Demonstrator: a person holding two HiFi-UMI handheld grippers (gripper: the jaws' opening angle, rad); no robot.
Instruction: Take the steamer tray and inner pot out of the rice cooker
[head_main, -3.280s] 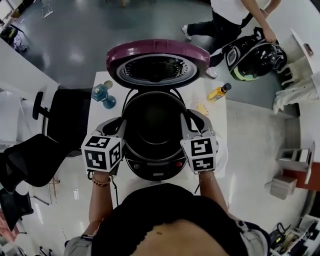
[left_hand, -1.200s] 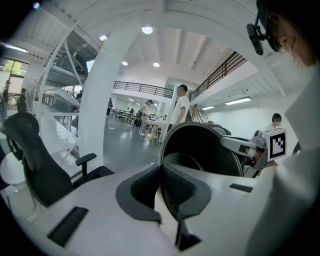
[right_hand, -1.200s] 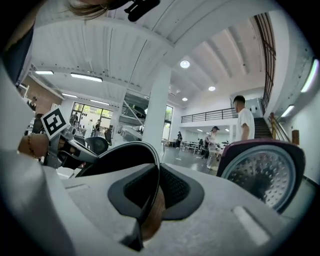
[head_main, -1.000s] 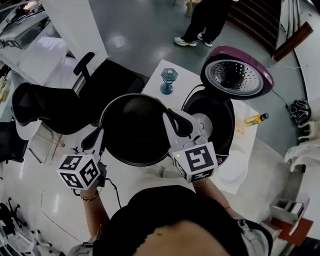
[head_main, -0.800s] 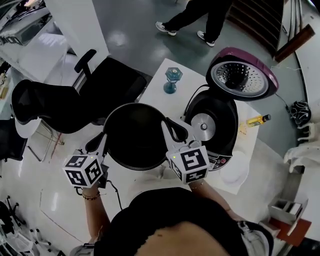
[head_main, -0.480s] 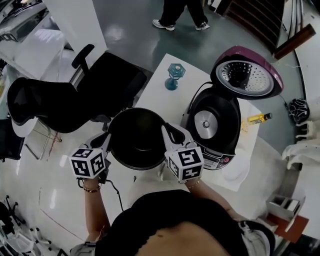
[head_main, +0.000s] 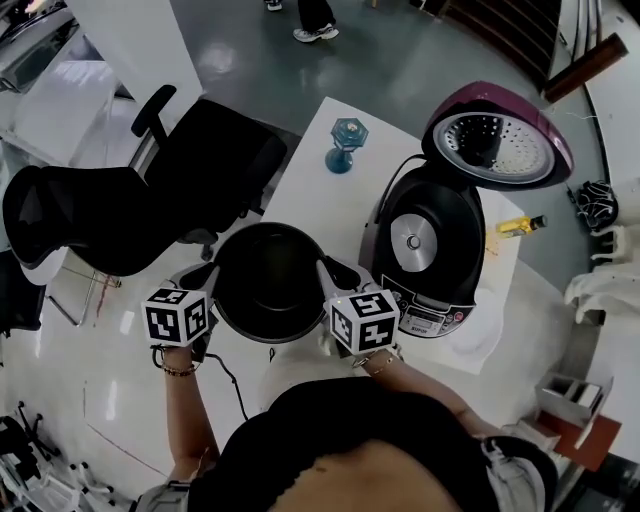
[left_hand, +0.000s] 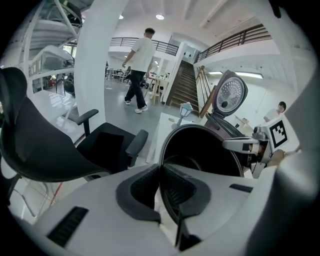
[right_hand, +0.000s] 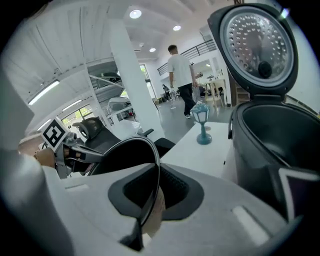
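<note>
The left claw is clenched on the left edge of the inner pot, its dark pads pinching the thin rim from inside and outside. The right claw is clenched the same way on the opposite, right edge, so the pot hangs between the two.

The pot is a round, deep bowl, black inside and out, with a narrow lip and a smooth, bare interior that looks matte. It sits upright, mouth up, over the near left part of the white table, just beside the rice cooker and outside it. Whether its base touches the table cannot be told.

The cooker stands open to the pot's right. Its purple lid is tipped back, showing a silver perforated inner face. In its dark cavity a round silver heating plate is exposed.

A small blue goblet stands at the table's far edge. A black office chair sits left of the table.
</note>
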